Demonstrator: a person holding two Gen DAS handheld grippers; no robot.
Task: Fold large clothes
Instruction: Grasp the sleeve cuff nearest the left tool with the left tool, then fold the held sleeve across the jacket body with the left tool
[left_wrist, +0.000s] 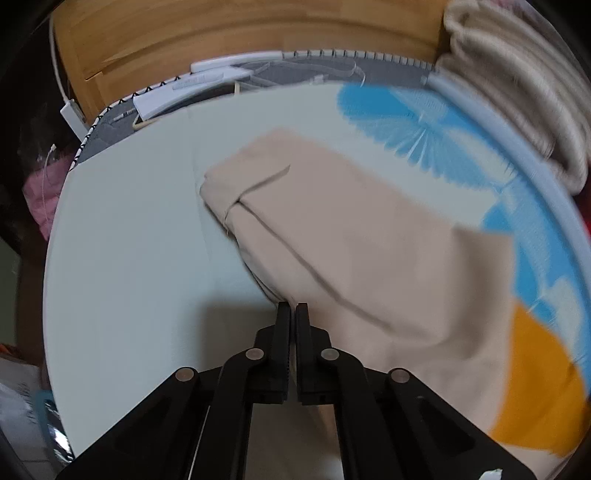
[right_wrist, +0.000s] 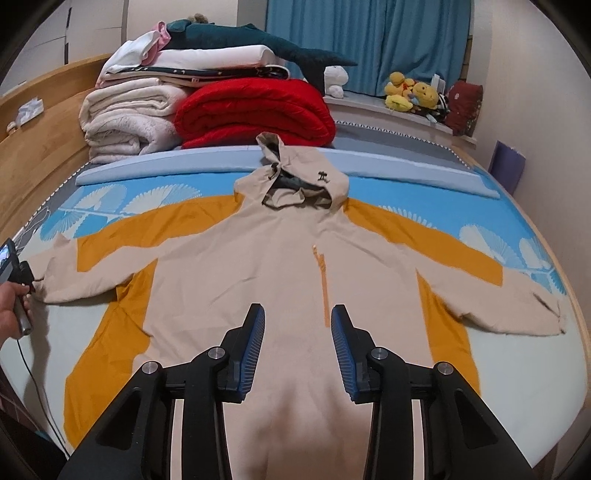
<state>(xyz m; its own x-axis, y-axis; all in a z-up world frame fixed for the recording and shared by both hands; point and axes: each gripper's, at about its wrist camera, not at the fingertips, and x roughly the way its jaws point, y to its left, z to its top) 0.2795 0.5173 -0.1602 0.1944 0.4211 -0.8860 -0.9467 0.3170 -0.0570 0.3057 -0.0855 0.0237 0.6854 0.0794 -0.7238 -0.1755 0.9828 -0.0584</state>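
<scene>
A large beige hooded jacket (right_wrist: 280, 258) lies spread face up on the bed, hood toward the headboard, both sleeves stretched out sideways. My right gripper (right_wrist: 297, 321) hovers open and empty over the jacket's lower front, near its orange zipper (right_wrist: 324, 284). My left gripper (left_wrist: 293, 314) is at the jacket's left sleeve (left_wrist: 332, 229), with its jaws closed on the sleeve's edge near the cuff. It also shows at the far left of the right wrist view (right_wrist: 22, 277), at the sleeve end, held by a hand.
The bed sheet (right_wrist: 480, 350) is pale with blue and orange patches. Folded blankets, a red quilt (right_wrist: 255, 114) and a plush shark are stacked at the head. Plush toys (right_wrist: 410, 92) sit on the window ledge. The wooden bed frame (left_wrist: 221, 33) and white cables lie beyond the sleeve.
</scene>
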